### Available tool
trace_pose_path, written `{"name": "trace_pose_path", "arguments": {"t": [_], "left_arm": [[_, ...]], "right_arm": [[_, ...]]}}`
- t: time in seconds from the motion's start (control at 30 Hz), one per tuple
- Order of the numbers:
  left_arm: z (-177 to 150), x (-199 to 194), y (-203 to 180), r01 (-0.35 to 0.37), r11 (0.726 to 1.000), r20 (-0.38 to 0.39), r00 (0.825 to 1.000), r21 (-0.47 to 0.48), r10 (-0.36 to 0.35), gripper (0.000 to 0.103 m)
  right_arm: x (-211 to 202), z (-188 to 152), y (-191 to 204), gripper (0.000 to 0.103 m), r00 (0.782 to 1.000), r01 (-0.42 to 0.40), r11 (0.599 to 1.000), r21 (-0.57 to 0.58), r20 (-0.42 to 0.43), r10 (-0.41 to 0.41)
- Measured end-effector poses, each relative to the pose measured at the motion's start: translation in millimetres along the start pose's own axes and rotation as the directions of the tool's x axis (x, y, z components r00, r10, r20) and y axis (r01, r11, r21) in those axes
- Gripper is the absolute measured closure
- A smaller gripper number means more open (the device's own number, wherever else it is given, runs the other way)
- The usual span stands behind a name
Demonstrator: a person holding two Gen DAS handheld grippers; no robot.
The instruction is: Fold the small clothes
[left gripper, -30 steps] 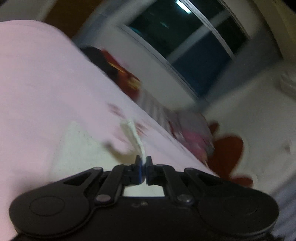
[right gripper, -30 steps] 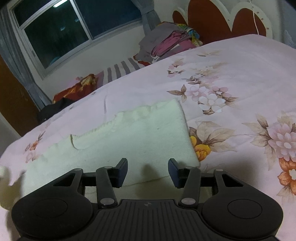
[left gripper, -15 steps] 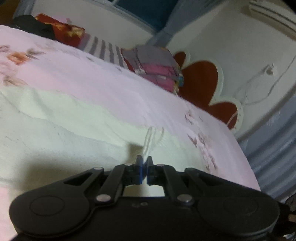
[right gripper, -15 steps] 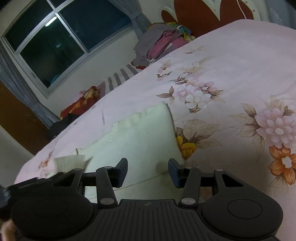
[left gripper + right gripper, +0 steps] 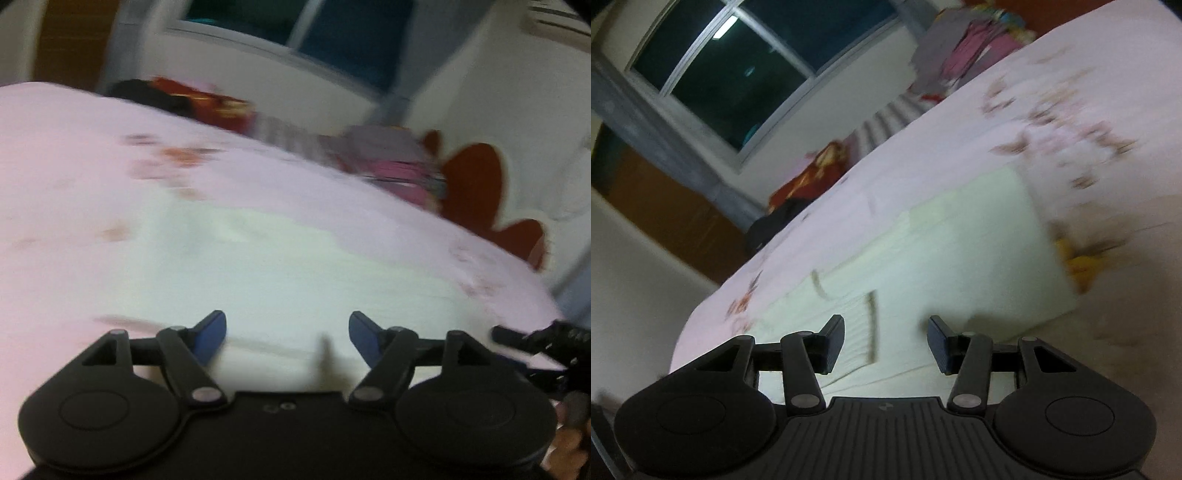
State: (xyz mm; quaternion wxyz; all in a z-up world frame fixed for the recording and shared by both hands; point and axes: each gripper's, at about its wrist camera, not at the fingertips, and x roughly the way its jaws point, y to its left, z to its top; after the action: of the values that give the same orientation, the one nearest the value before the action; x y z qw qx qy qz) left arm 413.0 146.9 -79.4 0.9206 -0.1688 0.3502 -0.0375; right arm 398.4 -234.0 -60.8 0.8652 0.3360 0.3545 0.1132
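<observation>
A cream knitted garment (image 5: 960,254) lies flat on the pink floral bed sheet (image 5: 1089,74), with a sleeve (image 5: 860,325) folded across its body. It shows blurred in the left wrist view (image 5: 280,273). My left gripper (image 5: 287,336) is open and empty just above the garment's near edge. My right gripper (image 5: 885,341) is open and empty over the garment's near part, by the folded sleeve cuff. Part of the right gripper (image 5: 546,343) shows at the right edge of the left wrist view.
A pile of folded clothes (image 5: 967,51) sits at the head of the bed by the red headboard (image 5: 476,184). Striped and red cloth (image 5: 827,166) lie along the far bed edge under a dark window (image 5: 738,70). A wooden wardrobe (image 5: 653,206) stands left.
My left gripper was shut on the cream sleeve and carried it across the garment; now it has let go and stands open. The sleeve lies folded on the body. Both views are swinging.
</observation>
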Motion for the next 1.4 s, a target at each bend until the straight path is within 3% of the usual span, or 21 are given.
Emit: {"name": "trace_pose_path", "arguments": {"t": [0.07, 0.17, 0.37, 0.43, 0.57, 0.73, 0.9, 1.4], "left_arm": [[-4.3, -5.0, 23.0, -0.045, 0.998, -0.023, 0.999, -0.046, 0.044, 0.033], [-4.2, -3.0, 41.2, -0.053, 0.993, -0.042, 0.998, -0.105, 0.049, 0.033], [3.1, 13.4, 36.4, -0.088, 0.995, -0.085, 0.993, -0.054, 0.083, 0.032], [1.3, 12.3, 39.1, -0.076, 0.996, -0.090, 0.993, -0.053, 0.071, 0.032], [0.3, 19.7, 29.4, -0.081, 0.997, -0.105, 0.991, 0.003, 0.081, 0.031], [-1.0, 27.2, 19.8, -0.120, 0.990, -0.099, 0.987, 0.077, 0.128, 0.031], [-0.6, 29.9, 17.0, -0.137, 0.987, -0.089, 0.986, 0.080, 0.144, 0.031], [4.1, 30.3, 25.9, -0.075, 0.986, -0.119, 0.989, 0.151, 0.093, 0.039]], "right_arm": [[16.4, -2.6, 5.2, 0.054, 0.999, -0.012, 1.000, 0.002, -0.033, 0.012], [41.0, -7.1, 7.8, 0.054, 0.996, -0.021, 0.999, 0.036, -0.085, 0.024], [68.7, -11.1, 27.2, 0.054, 0.993, -0.007, 0.999, -0.036, -0.115, 0.003], [74.4, -10.0, 32.3, 0.098, 0.994, 0.004, 0.997, -0.073, -0.112, -0.012], [79.3, -7.8, 37.4, 0.099, 0.994, 0.011, 0.995, -0.103, -0.105, -0.021], [51.8, 9.3, 38.0, 0.099, 1.000, 0.003, 0.994, -0.110, -0.004, -0.003], [22.1, 26.9, 21.4, 0.099, 0.995, 0.065, 0.992, -0.110, 0.077, -0.057], [-28.6, 23.4, -23.7, 0.099, 0.977, 0.184, 0.979, -0.091, 0.126, -0.172]]}}
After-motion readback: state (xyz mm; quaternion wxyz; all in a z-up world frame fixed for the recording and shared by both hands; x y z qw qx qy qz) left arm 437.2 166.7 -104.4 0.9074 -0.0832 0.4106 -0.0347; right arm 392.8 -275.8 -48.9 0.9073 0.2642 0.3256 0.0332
